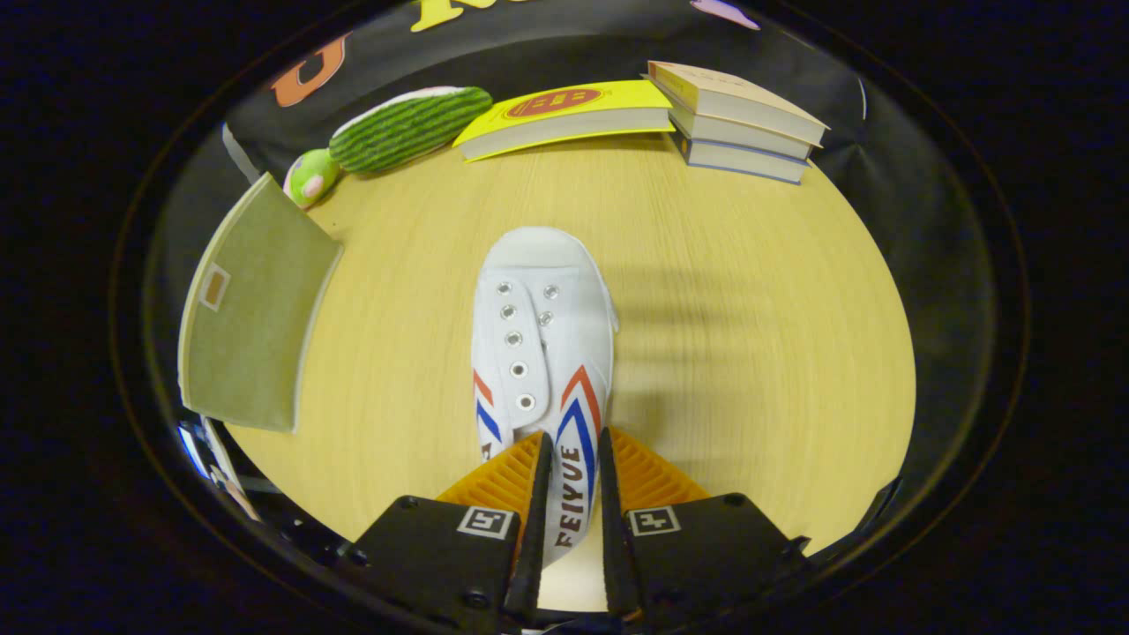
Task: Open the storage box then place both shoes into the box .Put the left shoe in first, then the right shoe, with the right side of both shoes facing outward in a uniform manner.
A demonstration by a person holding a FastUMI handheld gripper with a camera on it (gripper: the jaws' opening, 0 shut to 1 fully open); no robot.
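The tool (571,450) at frame bottom is clamped narrowly on the heel of the shoe (540,353), toe pointing up-frame over the surface (750,353).

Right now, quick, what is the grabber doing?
Gripper: closed on the white shoe, one finger pressing each side of its heel end.

A watermelon-striped plush toy (407,129) lies at the far left edge of the wooden table (750,353), its pink-and-green end (310,176) nearest the corner. A yellow book (569,115) lies flat beside it. A stack of three books (736,119) sits at the far right.
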